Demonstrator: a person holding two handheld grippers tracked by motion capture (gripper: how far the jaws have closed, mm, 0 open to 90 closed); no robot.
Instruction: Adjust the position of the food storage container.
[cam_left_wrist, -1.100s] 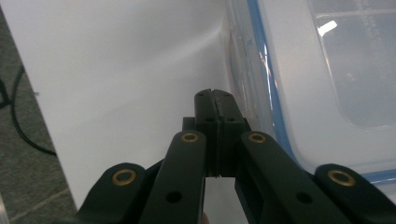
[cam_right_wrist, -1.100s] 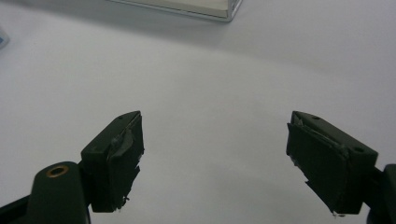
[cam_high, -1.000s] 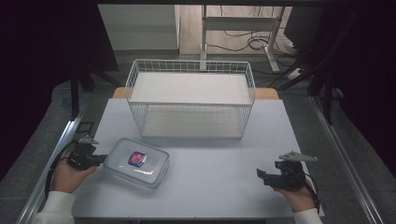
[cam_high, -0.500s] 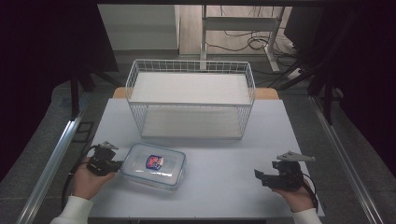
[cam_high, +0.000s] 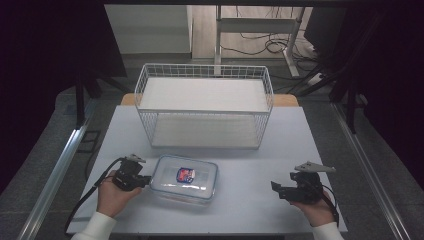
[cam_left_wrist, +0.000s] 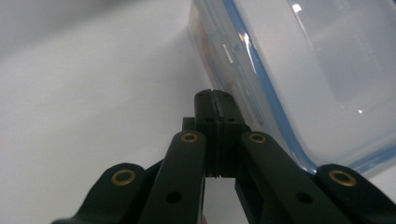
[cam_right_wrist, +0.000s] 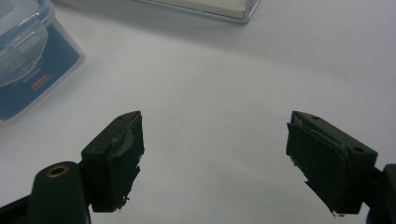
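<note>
Pale desk (cam_high: 250, 200) observed in a dim room, cables on the floor behind.
A clear lidded container (cam_high: 184, 178) was found near the front edge, before a wire basket (cam_high: 205, 112); left gripper (cam_high: 141, 180) fingers were pressed together at its side, right gripper (cam_high: 278, 187) fingers spread wide, empty.

Lighting: even and soft over the pale table (cam_high: 240, 210); surroundings fall to near black at left and right of the high view. Shadows: faint, short. Glare: small white highlights on the clear container lid (cam_left_wrist: 327, 70) in the left gripper view. Focus: near jaws soft; container edge blurred. Colour: cool, slightly violet cast.
</note>
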